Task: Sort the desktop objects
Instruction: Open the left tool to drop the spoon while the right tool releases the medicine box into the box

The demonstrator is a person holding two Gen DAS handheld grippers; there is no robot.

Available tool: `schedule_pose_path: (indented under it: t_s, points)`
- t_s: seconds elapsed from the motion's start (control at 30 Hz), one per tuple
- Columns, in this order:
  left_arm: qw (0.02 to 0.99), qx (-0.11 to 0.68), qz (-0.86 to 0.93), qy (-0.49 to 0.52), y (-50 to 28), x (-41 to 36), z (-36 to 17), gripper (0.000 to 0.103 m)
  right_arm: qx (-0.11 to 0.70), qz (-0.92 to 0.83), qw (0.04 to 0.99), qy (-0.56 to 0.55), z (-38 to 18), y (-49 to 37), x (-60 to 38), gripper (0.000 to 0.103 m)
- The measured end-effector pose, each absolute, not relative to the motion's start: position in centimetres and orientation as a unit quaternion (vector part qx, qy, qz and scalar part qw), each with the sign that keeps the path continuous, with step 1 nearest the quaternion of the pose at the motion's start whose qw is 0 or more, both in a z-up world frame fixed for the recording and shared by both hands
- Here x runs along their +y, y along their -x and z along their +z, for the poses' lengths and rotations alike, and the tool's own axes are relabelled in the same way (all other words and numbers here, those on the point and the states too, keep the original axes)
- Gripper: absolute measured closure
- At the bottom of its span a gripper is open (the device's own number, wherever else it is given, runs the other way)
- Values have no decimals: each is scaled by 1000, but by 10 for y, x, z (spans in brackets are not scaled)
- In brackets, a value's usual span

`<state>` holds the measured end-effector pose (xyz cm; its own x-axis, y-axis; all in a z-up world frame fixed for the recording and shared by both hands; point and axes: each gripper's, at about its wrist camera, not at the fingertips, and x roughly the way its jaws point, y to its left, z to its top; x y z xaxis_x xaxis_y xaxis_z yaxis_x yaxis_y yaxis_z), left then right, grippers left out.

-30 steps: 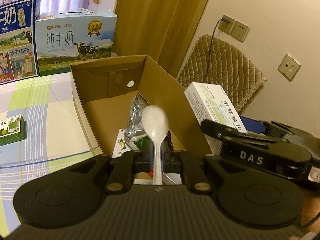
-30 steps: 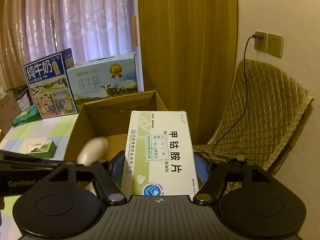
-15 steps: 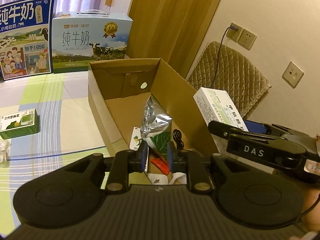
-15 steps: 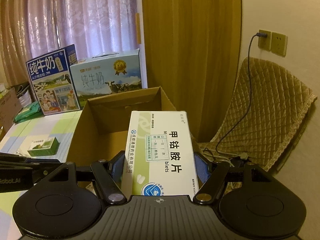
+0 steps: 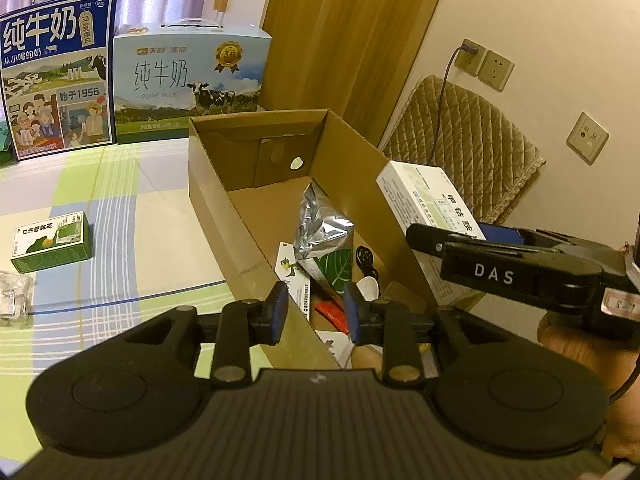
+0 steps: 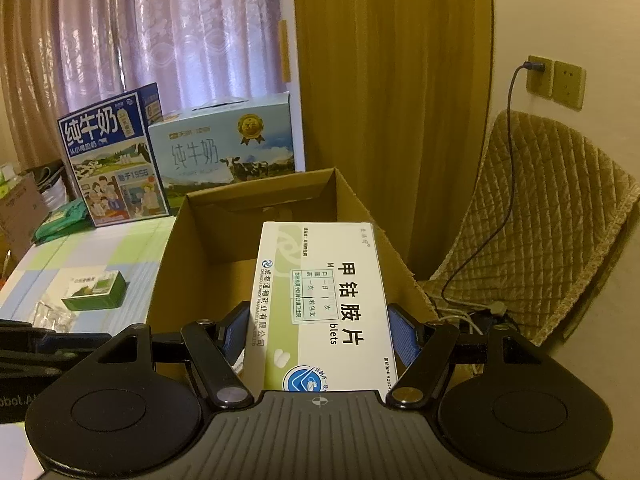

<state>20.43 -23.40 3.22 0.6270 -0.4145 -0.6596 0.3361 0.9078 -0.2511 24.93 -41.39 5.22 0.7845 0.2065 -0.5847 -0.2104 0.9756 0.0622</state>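
- Holding a white medicine box (image 6: 320,304) between my right fingers (image 6: 404,338), above the cardboard box's (image 5: 224,200) right wall.
- My left fingers (image 5: 276,312) stand apart, empty, over its near end.
- Spoon (image 5: 368,286) and foil bag (image 5: 320,236) lie inside.
- Small green box (image 5: 52,242) sits on the counter (image 5: 132,248).

**A lived-in room at home**

This looks like a home, not a lab or shop. Sheer patterned curtains (image 6: 168,36) hang beside heavier ochre drapes (image 6: 384,92). A quilted cushion cover (image 6: 540,232) is draped over a seat by the wall, under wall sockets (image 6: 554,82) with a cable plugged in. The table wears a checked green and blue cloth (image 5: 120,216). At its far edge stand two retail milk cartons (image 5: 188,80), next to an open cardboard box (image 5: 224,200) of household odds and ends.
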Motion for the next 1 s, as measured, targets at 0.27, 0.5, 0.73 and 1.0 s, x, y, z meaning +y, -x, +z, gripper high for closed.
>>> schedule_pose_path:
  t_s: [0.27,0.5,0.73,1.0]
  points:
    - [900,380,-207,54,-204,-231,31,69,297,114,948,3,49,-254,-408,31]
    - [900,382,-201,57,-201,-222,29,57,298,106,949,-10,42,-243,-415,16]
    - [899,386,-194,63,-194,-211,26,51,303,90,948,-33,41,-221,-427,13]
    - [901,387,-187,67,-177,-193,27,36,304,93,947,-52,42,-184,-419,5]
